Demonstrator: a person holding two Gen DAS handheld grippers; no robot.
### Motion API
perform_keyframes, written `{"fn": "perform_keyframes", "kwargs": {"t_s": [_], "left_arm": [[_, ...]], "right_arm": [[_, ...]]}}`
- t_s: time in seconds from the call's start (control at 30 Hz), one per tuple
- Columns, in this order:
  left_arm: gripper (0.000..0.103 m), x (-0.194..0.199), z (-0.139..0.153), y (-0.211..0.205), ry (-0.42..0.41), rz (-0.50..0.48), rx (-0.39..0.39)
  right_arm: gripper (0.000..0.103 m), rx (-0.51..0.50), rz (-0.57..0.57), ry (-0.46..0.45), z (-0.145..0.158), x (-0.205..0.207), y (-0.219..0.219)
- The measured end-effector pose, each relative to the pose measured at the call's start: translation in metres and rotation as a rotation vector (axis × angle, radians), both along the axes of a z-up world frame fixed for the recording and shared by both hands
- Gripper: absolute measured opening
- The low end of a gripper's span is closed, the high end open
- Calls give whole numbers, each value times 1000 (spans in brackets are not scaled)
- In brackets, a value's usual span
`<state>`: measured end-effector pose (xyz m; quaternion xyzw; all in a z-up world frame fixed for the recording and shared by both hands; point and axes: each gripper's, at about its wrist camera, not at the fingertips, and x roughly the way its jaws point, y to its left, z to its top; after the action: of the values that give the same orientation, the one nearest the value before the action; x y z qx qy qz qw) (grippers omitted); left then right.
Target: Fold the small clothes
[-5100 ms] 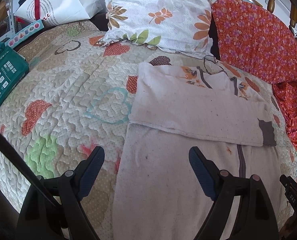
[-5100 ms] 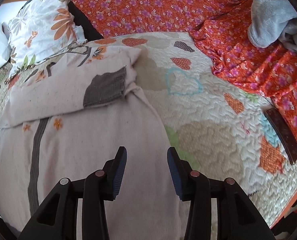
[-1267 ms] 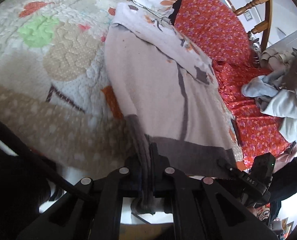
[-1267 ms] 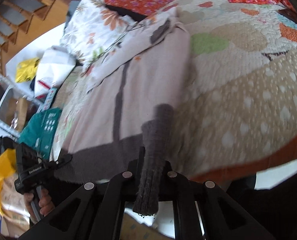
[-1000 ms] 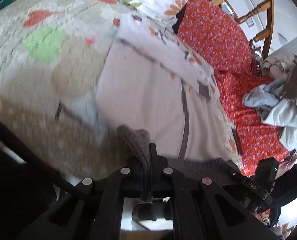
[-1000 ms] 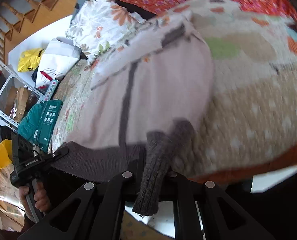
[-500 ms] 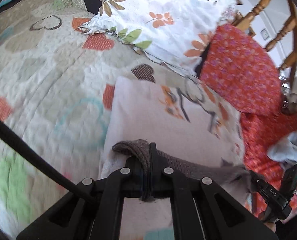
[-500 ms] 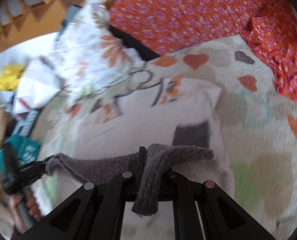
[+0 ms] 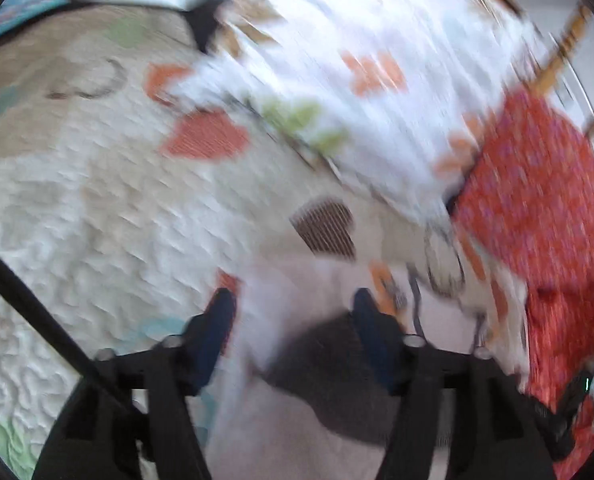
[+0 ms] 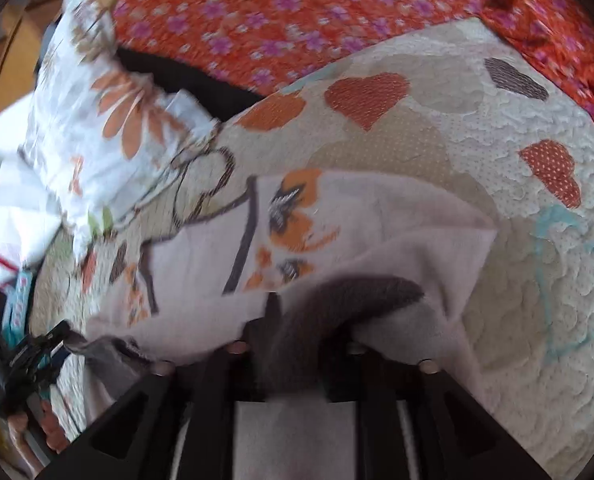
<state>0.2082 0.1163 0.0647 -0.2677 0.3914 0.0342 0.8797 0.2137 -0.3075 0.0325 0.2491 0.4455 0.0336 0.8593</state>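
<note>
A pale pink small sweater (image 10: 377,216) with a grey ribbed hem and orange prints lies on the quilted bed, its lower half folded up over its top half. My left gripper (image 9: 293,312) is open just above the grey hem (image 9: 329,364), which lies loose on the sweater (image 9: 281,292). My right gripper (image 10: 301,312) has its jaws parted, with the grey hem (image 10: 361,292) draped between its fingers. The left gripper also shows in the right wrist view (image 10: 37,356) at the far left edge. Both views are blurred.
A quilt with heart patches (image 10: 517,184) covers the bed. A white floral pillow (image 9: 357,72) and an orange floral cushion (image 9: 537,200) lie behind the sweater. A wooden chair back (image 9: 557,52) stands at the far right. A teal box (image 9: 25,4) lies at the far left.
Both grippers carried the grey hem up over the sweater toward the collar. The left gripper has opened and let go of the hem. The right gripper's jaws have parted.
</note>
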Motion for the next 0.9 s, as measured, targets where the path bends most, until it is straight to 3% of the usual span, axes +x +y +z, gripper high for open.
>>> {"fn": "perform_keyframes", "kwargs": {"t_s": [0.07,0.13,0.3,0.47,0.6,0.73,0.83,0.9], "left_arm": [[66,-2,3,7,5,10,-38],[66,-4,5,8,8,-20,-53],[68,-21,17,-4,-5,-74,65],[72,-39,7,-13,84,-166,83],[72,-51,-9,-14,171,-241,81],[72,-69,-12,-3,176,-248,177],[72,-81,-17,9,183,-282,152],[72,-89,-24,13,201,-322,116]], "right_arm": [[67,-36,-57,-35,7,-2,-4],[67,-72,-73,-51,16,-3,-7],[67,-176,-79,-78,35,-15,-10],[67,-203,-39,-64,40,-30,-17],[67,-217,20,4,32,-40,-20],[67,-341,132,65,21,-62,-14],[67,-422,204,110,7,-89,-13],[68,-412,225,131,-1,-105,-18]]}}
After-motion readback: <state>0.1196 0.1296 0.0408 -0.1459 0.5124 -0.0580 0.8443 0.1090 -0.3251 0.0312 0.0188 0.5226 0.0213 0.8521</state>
